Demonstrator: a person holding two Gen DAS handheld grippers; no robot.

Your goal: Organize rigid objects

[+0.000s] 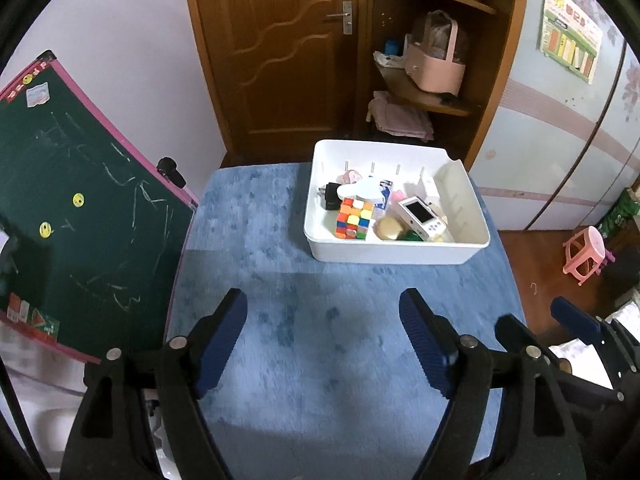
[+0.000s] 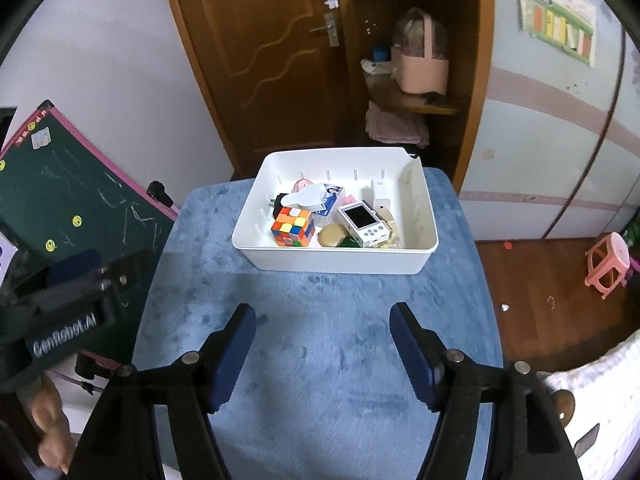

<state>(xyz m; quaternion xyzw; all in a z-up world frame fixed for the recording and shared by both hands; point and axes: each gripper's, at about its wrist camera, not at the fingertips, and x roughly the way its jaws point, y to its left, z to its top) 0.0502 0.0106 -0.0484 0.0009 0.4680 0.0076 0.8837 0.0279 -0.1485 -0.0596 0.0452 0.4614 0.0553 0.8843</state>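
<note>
Left gripper [image 1: 323,312] fingers [image 1: 224,344] spread wide, released, holding nothing, above bare blue tabletop [image 1: 320,360]. Right gripper [image 2: 323,326] likewise spread and empty. Ahead, clear of both: white bin [image 2: 336,258] at the tabletop's far end, holding Rubik's cube [image 2: 293,227], white handheld console [image 2: 364,222], black plug [image 1: 331,196]. Green chalkboard [image 1: 72,200] leaning at left.

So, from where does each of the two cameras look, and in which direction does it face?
Left wrist: sits on the left gripper, faces forward over the blue table to the white bin; the right gripper shows at its right edge.
Right wrist: sits on the right gripper, faces the same bin; the left gripper and a hand show at left.
Shared: bin, Rubik's cube, door, chalkboard.
</note>
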